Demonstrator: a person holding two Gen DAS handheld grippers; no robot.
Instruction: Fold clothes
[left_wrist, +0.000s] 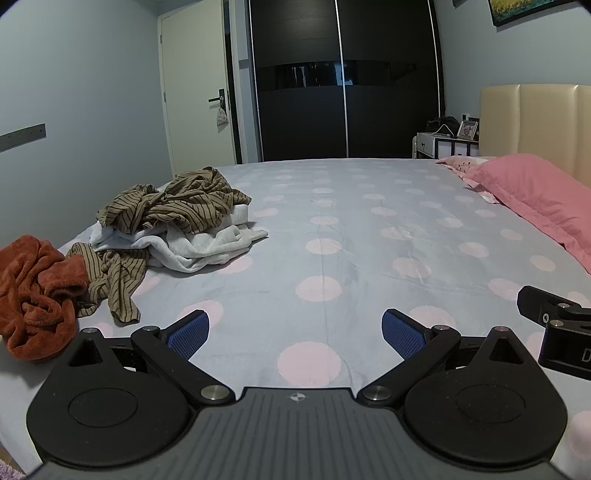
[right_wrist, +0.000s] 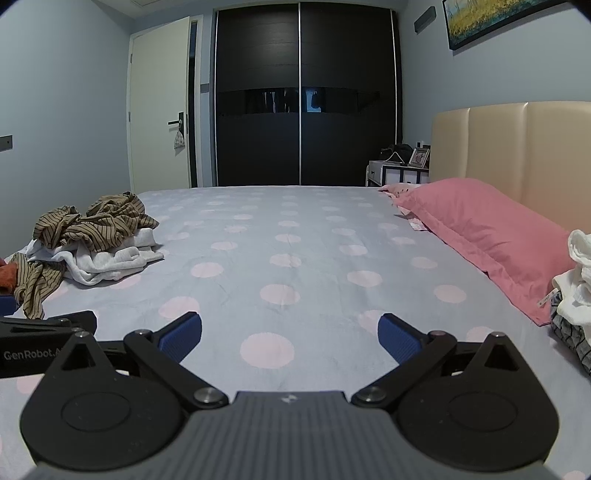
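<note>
Hovering both tools, left tool (left_wrist: 295, 332) and right tool (right_wrist: 290, 334), spread wide and empty over bare bed (left_wrist: 332, 229), with unfolded clothes pile (left_wrist: 177, 218) far left; best reaching for 1 top garment only, pinching an edge.

Home bedroom: bed (right_wrist: 295, 240), pink pillow (right_wrist: 480, 229), sliding wardrobe (right_wrist: 303, 92).
</note>
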